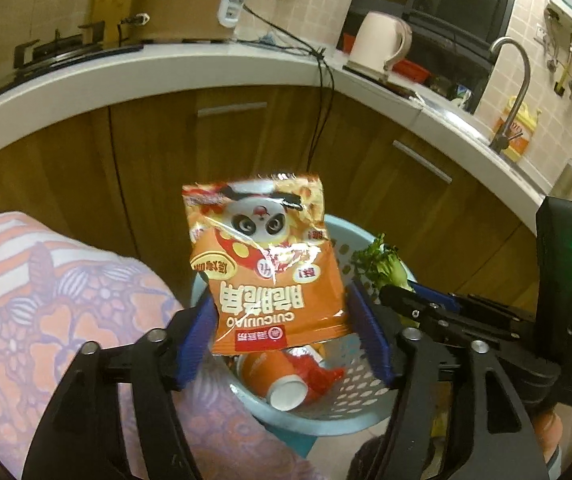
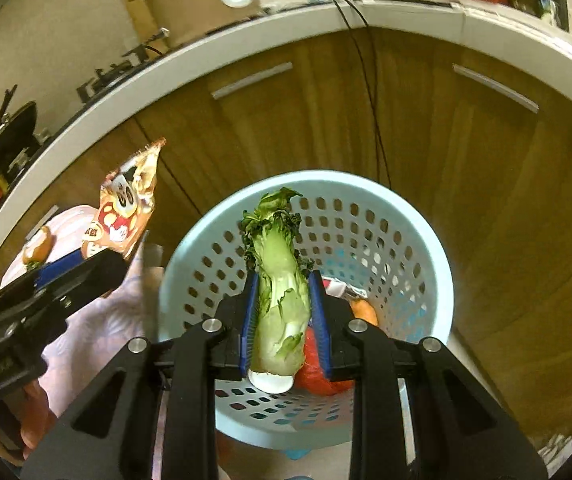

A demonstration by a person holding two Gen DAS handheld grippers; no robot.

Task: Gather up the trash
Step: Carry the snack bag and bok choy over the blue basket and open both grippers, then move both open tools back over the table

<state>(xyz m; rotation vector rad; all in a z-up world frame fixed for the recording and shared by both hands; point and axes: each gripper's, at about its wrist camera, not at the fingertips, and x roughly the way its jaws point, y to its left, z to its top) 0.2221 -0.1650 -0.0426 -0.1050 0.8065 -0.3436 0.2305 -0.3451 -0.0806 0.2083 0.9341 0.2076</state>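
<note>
My left gripper (image 1: 281, 336) is shut on an orange snack bag with a panda (image 1: 263, 264) and holds it over the light blue perforated basket (image 1: 342, 416). A paper cup (image 1: 281, 384) and red wrapper (image 1: 318, 372) lie inside the basket. My right gripper (image 2: 283, 320) is shut on a green bok choy stalk (image 2: 279, 280), held upright over the same basket (image 2: 426, 240). The left gripper with the snack bag (image 2: 125, 216) shows at the left in the right wrist view. The bok choy (image 1: 382, 264) and right gripper show at the right in the left wrist view.
A table with a floral pink cloth (image 1: 65, 300) stands left of the basket. Brown cabinets (image 1: 245, 144) and a white counter (image 1: 165, 72) lie behind, with a kettle (image 1: 382, 42), a faucet (image 1: 514, 88) and a hanging black cable (image 1: 322, 112).
</note>
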